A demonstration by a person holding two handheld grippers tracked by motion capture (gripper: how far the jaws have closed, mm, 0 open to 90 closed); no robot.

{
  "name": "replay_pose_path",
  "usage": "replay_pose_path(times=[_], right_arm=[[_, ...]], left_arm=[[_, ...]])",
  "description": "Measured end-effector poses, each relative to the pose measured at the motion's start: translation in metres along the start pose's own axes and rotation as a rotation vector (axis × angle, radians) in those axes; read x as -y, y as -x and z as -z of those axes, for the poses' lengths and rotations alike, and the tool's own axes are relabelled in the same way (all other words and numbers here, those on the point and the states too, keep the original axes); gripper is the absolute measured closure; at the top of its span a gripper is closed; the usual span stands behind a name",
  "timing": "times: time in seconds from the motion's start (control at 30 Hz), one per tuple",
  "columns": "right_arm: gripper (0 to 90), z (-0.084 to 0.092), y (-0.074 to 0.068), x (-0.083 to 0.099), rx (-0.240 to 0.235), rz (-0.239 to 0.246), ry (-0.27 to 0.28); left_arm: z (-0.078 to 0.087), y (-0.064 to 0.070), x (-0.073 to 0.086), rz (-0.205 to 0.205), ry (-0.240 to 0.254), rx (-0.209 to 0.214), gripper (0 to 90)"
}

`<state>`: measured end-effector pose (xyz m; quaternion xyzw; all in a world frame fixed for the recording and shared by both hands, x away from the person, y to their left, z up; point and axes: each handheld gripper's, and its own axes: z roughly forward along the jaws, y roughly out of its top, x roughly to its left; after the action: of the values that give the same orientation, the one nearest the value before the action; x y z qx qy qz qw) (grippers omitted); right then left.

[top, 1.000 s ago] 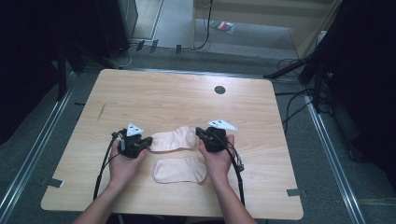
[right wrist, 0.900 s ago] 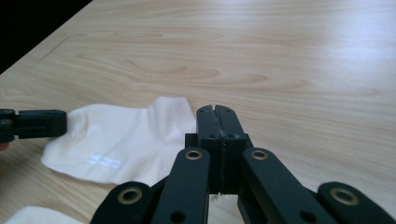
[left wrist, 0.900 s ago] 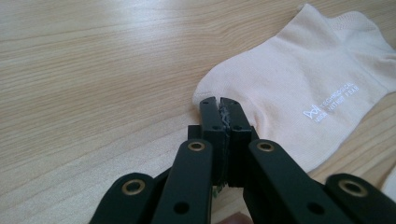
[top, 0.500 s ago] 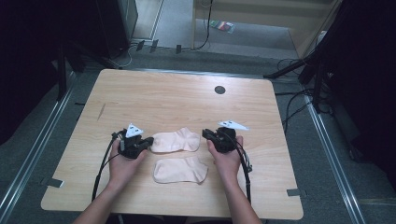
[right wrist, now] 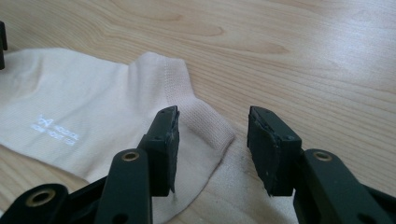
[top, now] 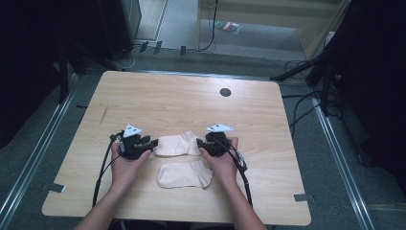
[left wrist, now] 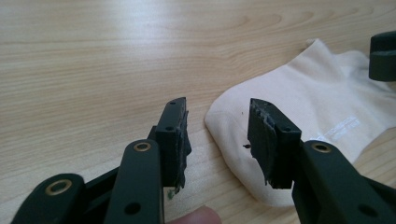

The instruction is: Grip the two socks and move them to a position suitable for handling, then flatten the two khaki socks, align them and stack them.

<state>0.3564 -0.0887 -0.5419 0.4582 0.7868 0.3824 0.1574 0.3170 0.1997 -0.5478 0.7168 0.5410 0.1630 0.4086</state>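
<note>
Since a second ago my right gripper [top: 201, 143] has swung out from the far sock and come back to its end; the left gripper [top: 152, 143] has hardly shifted.

From the high view, the far sock [top: 176, 144] lies with its long axis running from 9 to 3 o'clock between my two grippers, one at each end. The near sock [top: 185, 174] lies parallel, toward 6 o'clock from it, just beside my right hand [top: 221, 163]. Both sit on the table [top: 182, 100], well toward my edge. My left hand [top: 125, 165] holds its gripper pointing toward 3 o'clock at the far sock's end.

In the left gripper view, my jaws stand wide with nothing between them. The sock's rounded end [left wrist: 243, 130] lies toward 1 o'clock, partly behind the right jaw, so I judge a small slide that way would straddle it.

In the right gripper view, the jaws also gape wide. The ribbed cuff [right wrist: 203, 122] lies in the gap, nearer the left jaw, with pale fabric under the jaws. Small white lettering [right wrist: 52, 130] on the sock shows here, too small to read; the high view gives the layout but not this detail.
</note>
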Motion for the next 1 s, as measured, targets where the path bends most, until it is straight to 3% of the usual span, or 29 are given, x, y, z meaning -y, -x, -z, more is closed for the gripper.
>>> replay_pose_path(times=[0.23, 0.37, 0.53, 0.67, 0.77, 1.0], right_arm=[[64.2, -0.004, -0.005, 0.002, 0.042, 0.06, -0.009], [73.5, -0.004, -0.006, 0.004, 0.04, 0.074, 0.004], [85.3, -0.002, -0.008, 0.006, 0.035, 0.082, 0.006], [86.8, 0.0, -0.004, 0.005, 0.022, 0.047, -0.006], [87.3, 0.003, 0.004, 0.005, 0.014, -0.005, -0.013], [87.7, 0.019, 0.008, 0.003, -0.006, -0.036, 0.043]], left_arm=[[-0.004, 0.004, 0.001, -0.029, -0.024, -0.036, 63.3], [-0.005, 0.007, 0.003, -0.07, -0.023, -0.044, 74.7], [-0.005, 0.007, 0.003, -0.06, -0.028, -0.028, 88.6], [-0.005, 0.007, 0.003, -0.067, -0.027, -0.025, 89.8], [-0.004, 0.006, 0.003, -0.063, -0.024, -0.009, 90.0], [0.007, 0.006, -0.001, -0.061, 0.023, 0.009, 90.0]])
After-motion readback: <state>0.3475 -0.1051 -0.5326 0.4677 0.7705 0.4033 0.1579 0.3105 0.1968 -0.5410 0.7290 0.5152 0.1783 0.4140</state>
